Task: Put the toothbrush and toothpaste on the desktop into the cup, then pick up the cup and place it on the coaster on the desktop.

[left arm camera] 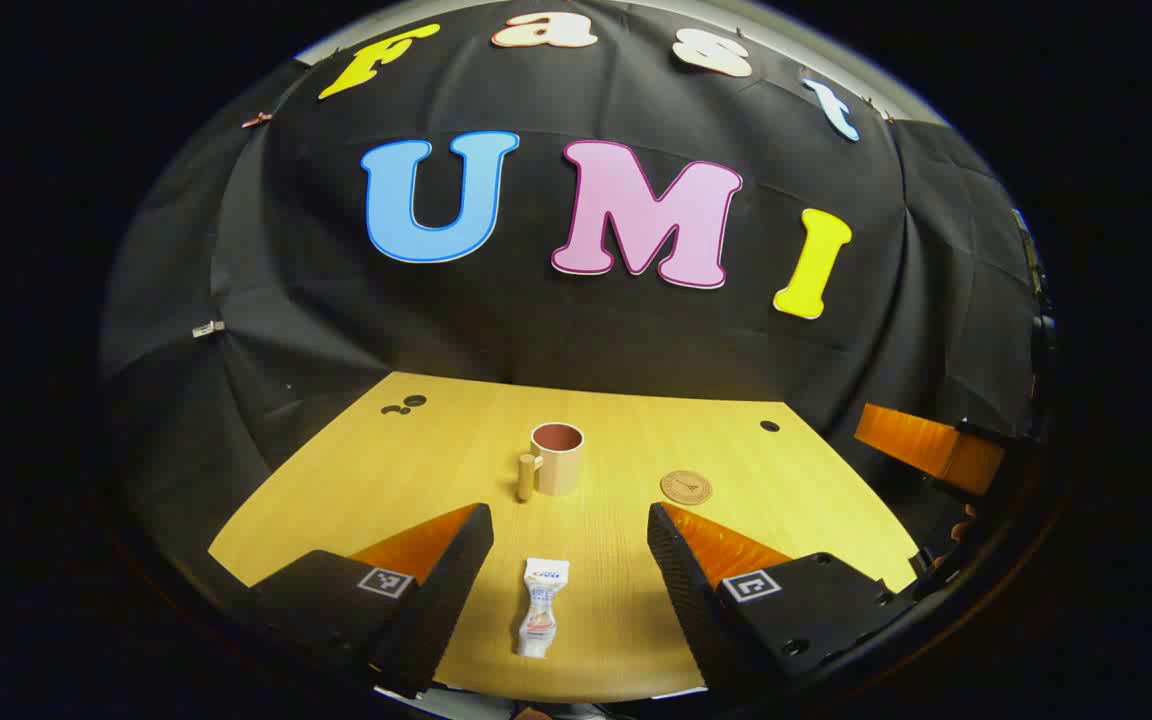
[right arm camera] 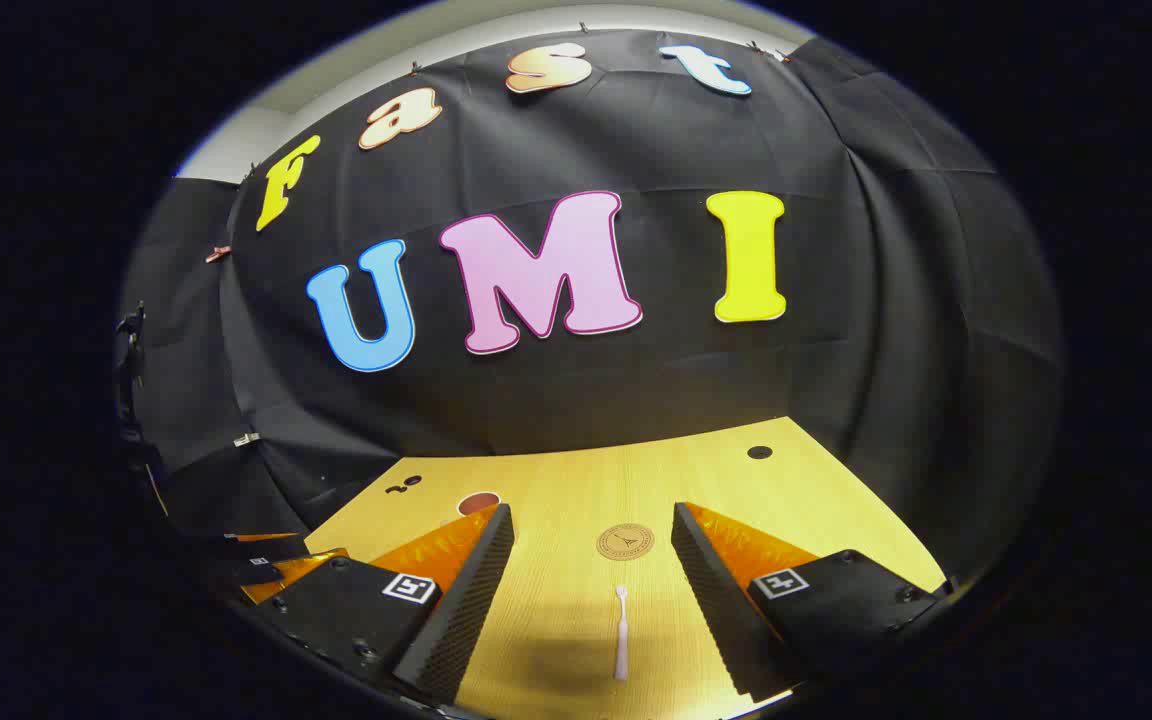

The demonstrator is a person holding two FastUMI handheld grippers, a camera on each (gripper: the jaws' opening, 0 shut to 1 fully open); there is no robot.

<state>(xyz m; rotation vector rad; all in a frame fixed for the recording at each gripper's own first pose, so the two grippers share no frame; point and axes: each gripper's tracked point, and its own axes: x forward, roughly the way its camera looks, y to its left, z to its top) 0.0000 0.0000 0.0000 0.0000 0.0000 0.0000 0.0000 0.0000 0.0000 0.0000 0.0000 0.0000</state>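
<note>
I've got both grippers spread wide and empty above the wooden desktop [left arm camera: 416, 450], left gripper [left arm camera: 570, 535] over the toothpaste tube [left arm camera: 540, 620] with the cup [left arm camera: 556, 458] and coaster [left arm camera: 685, 487] beyond, right gripper [right arm camera: 592, 535] straddling the toothbrush [right arm camera: 621, 632].

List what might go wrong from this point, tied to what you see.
1. The toothpaste lies flat on the table between the left gripper's open jaws; a flat tube may slip or squash when pinched.
2. The toothbrush is thin and flat under the right gripper; the jaws may scrape the table and miss it.
3. The cup is narrow; a tilted drop could tip it.
</note>
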